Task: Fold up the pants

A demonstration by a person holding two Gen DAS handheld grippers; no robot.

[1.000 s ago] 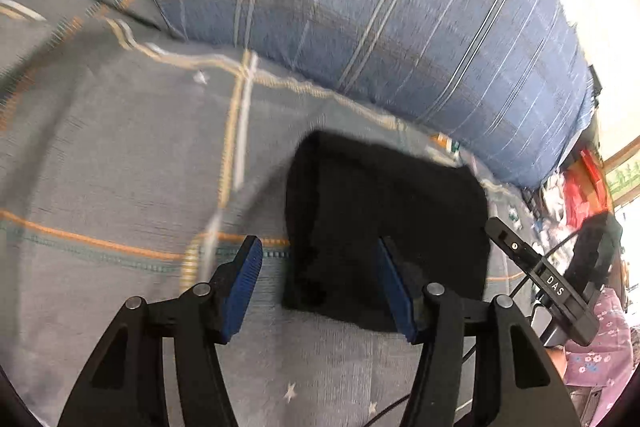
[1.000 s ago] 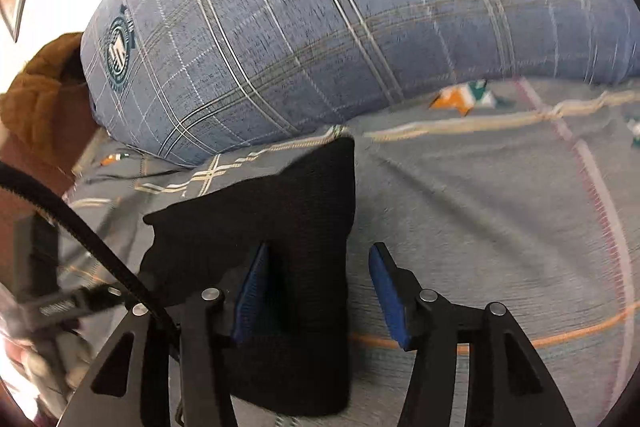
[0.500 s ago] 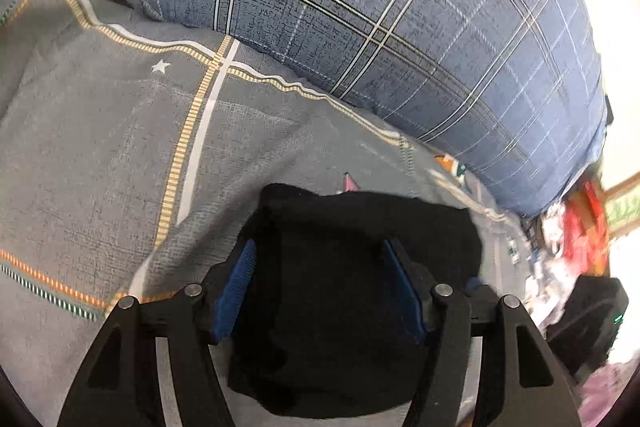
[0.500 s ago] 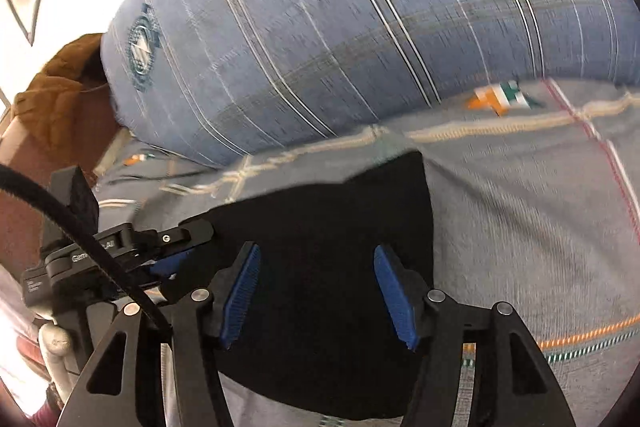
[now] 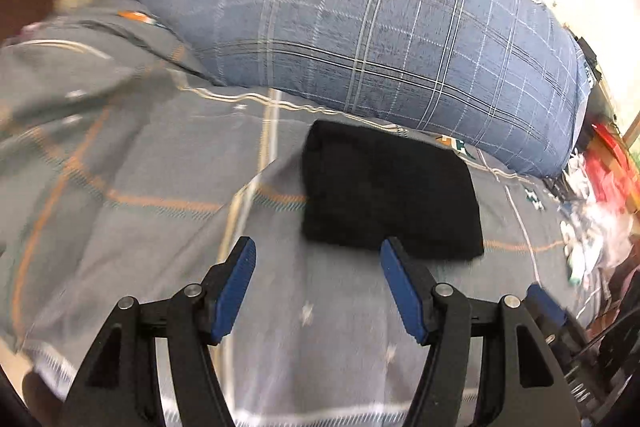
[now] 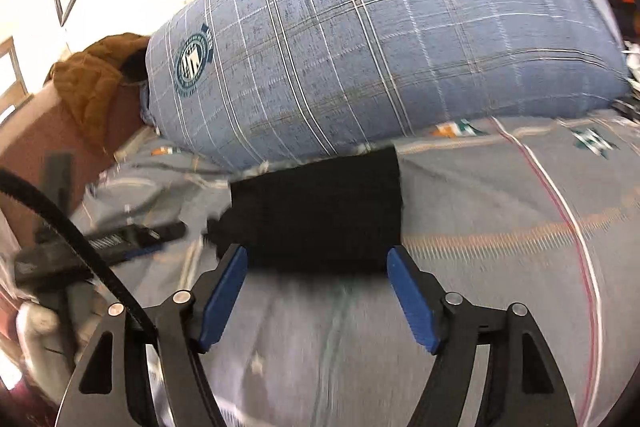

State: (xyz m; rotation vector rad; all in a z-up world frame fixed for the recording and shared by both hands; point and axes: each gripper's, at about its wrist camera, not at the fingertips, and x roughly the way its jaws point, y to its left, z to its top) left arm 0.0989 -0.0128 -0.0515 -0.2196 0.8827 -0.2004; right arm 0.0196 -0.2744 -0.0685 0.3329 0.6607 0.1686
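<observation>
The black pants lie folded into a compact rectangle on the grey bedsheet, just in front of the blue plaid pillow. In the right wrist view the pants sit ahead of the fingers. My left gripper is open and empty, held above the sheet short of the pants' near left corner. My right gripper is open and empty, just short of the pants' near edge. The left gripper's body shows at the left of the right wrist view.
A large blue plaid pillow lies along the back of the bed, also in the right wrist view. A brown jacket hangs over the headboard at left. Cluttered red and white items lie at the bed's right side.
Both grippers have pulled back and up from over the folded pants. The pants now lie ahead of the fingertips instead of between them. Both grippers stay open.
</observation>
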